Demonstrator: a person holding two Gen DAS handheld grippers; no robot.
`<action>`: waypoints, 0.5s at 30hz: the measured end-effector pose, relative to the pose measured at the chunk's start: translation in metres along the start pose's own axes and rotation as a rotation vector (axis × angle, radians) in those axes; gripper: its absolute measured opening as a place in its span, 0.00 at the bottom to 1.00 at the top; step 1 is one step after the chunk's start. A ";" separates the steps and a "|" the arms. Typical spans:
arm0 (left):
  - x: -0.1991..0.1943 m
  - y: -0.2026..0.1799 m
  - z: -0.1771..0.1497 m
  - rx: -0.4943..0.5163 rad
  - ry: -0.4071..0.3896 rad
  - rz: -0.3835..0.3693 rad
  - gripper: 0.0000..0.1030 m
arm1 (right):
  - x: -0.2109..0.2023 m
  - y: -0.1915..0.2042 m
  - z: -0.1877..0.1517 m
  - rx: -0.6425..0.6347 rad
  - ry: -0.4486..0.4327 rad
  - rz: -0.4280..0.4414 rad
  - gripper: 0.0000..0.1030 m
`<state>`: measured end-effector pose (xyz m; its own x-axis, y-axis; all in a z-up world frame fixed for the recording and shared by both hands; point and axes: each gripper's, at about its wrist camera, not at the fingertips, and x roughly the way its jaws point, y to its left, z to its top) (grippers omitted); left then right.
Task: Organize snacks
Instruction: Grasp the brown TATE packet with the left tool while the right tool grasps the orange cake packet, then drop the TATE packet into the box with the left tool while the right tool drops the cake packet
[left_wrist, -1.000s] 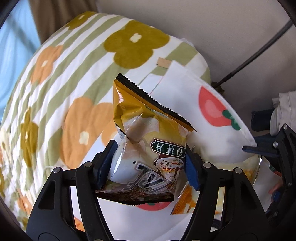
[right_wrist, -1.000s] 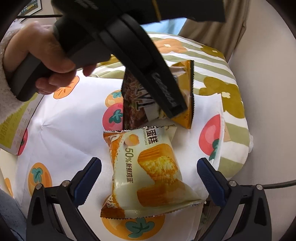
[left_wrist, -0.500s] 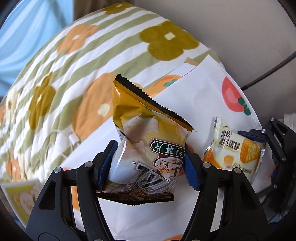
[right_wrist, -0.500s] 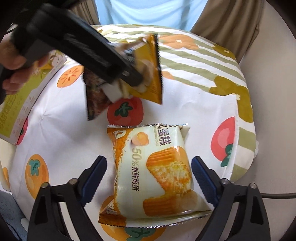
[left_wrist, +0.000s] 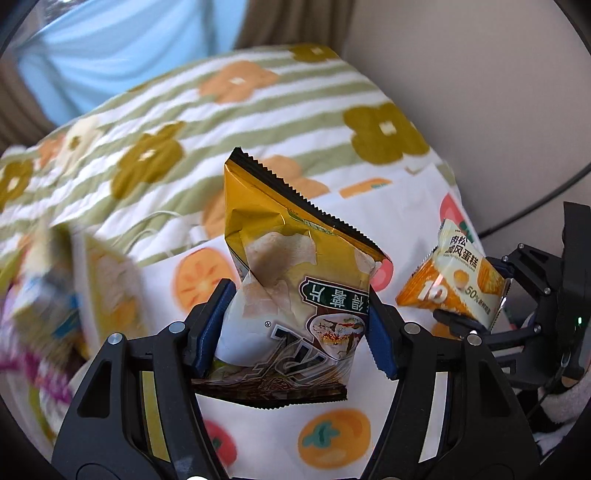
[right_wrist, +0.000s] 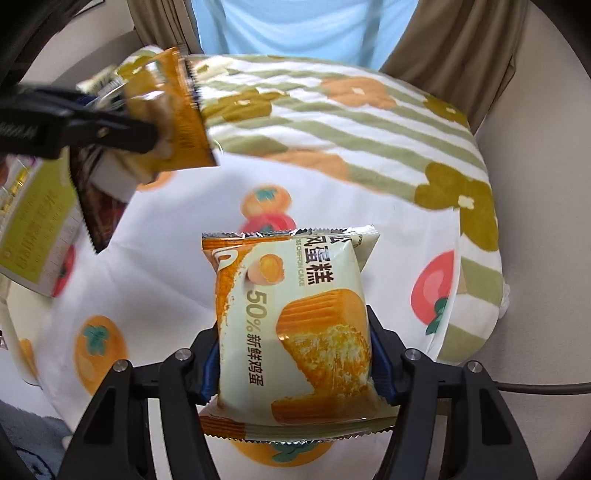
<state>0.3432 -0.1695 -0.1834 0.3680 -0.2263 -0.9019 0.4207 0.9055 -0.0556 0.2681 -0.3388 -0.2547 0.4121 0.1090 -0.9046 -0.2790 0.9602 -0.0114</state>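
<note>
My left gripper (left_wrist: 295, 325) is shut on a gold chip bag (left_wrist: 295, 273) and holds it upright above the fruit-print cloth (left_wrist: 399, 221). The same bag (right_wrist: 173, 114) shows at the upper left of the right wrist view, held in the left gripper's black fingers (right_wrist: 110, 129). My right gripper (right_wrist: 293, 358) is shut on an orange and cream chiffon cake pack (right_wrist: 291, 325), lifted off the cloth (right_wrist: 166, 280). That pack (left_wrist: 458, 284) shows at the right of the left wrist view.
A green-striped flower blanket (right_wrist: 351, 122) lies behind the cloth. A yellow-green snack box (right_wrist: 33, 229) is at the left edge, blurred in the left wrist view (left_wrist: 48, 280). A black cable (left_wrist: 535, 206) runs along the wall to the right.
My right gripper closed on the cake pack and lifted it. My left gripper carried the chip bag to the left, toward the snack box.
</note>
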 end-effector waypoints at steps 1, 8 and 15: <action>-0.013 0.006 -0.005 -0.021 -0.015 0.008 0.61 | -0.005 0.003 0.003 -0.001 -0.007 0.003 0.58; -0.106 0.079 -0.051 -0.194 -0.128 0.053 0.61 | -0.063 0.065 0.040 -0.052 -0.101 0.041 0.58; -0.161 0.169 -0.111 -0.261 -0.161 0.102 0.61 | -0.100 0.158 0.071 -0.064 -0.205 0.088 0.58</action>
<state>0.2630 0.0602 -0.0947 0.5329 -0.1649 -0.8299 0.1560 0.9832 -0.0951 0.2446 -0.1801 -0.1358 0.5495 0.2474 -0.7980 -0.3732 0.9272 0.0305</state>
